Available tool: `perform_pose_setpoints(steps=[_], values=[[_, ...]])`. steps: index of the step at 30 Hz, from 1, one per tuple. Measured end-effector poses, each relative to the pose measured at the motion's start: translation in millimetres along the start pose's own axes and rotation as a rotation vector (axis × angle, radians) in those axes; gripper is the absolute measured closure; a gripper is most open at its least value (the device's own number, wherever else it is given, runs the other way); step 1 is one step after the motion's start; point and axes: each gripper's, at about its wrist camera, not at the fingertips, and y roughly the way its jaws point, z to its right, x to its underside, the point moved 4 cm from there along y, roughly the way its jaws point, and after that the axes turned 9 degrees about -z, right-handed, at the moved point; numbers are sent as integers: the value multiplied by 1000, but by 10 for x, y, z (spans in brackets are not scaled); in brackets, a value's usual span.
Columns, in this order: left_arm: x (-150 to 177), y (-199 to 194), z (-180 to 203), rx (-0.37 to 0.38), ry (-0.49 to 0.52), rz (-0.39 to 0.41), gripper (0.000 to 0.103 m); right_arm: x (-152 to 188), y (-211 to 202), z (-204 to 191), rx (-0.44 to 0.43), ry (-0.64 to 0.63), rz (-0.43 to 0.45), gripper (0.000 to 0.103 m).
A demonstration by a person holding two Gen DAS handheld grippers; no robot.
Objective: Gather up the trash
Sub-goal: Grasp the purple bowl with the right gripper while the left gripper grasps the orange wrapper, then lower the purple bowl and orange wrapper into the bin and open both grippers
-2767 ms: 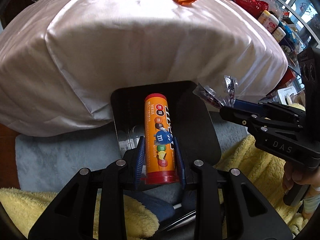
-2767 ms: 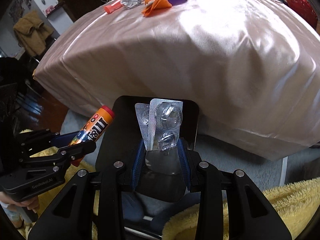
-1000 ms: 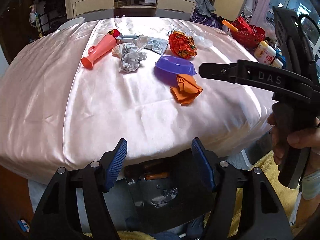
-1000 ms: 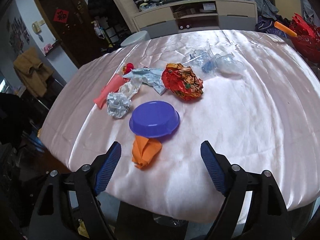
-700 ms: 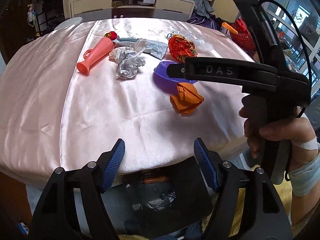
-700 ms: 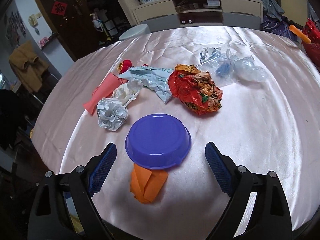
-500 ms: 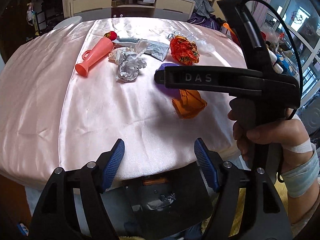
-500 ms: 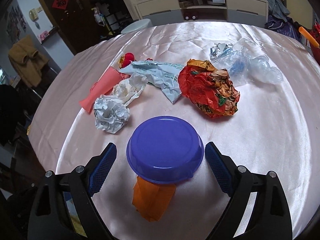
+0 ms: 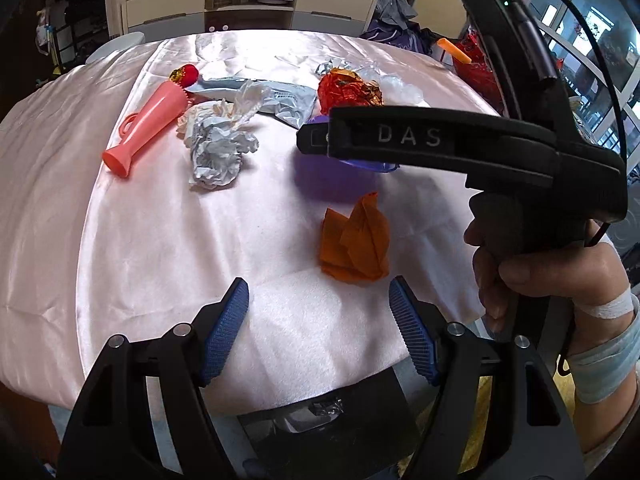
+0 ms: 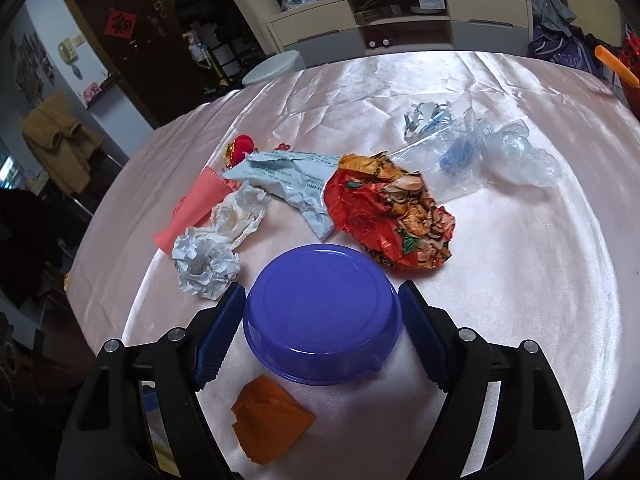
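I'm straddling the upside-down bowl (image 10: 322,312) with my right gripper (image 10: 322,332), wide open, holding nothing, pads just beside its rim. Next I'm guessing squeeze and lift. Left gripper (image 9: 320,332) is hanging open and empty, near the orange wad (image 9: 354,246) on the bench (image 9: 160,240).

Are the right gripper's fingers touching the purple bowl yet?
Cannot tell. In the right wrist view the open right gripper straddles the upside-down purple bowl, pads beside its rim, but no clear contact or gap shows.
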Motion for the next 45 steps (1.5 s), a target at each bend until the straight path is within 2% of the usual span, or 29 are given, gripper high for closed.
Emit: perform_pose_setpoints(steps=[8,10,11,12,19,27,37,45], values=[[-168,170,164,-2,42,-3,36,-23,-122,228,5,30,17,24],[-205,186,194,-4,44,4,49,-5,-146,254,3,32,18,24],[-231,197,185,-6,43,6,65,5,-163,266,1,33,20,24],[-240,202,183,-6,38,6,69,17,-179,273,-1,34,21,24],[-152,81,173,-32,33,16,70,147,-363,266,-14,30,34,24],[90,-227,69,-69,2,53,70,472,-571,89,-11,-4,37,24],[637,-472,13,-106,-27,58,69,1065,-722,-84,-7,-16,16,24],[1095,-414,-21,-90,-63,15,69,1575,-629,-151,-19,-1,-44,24]])
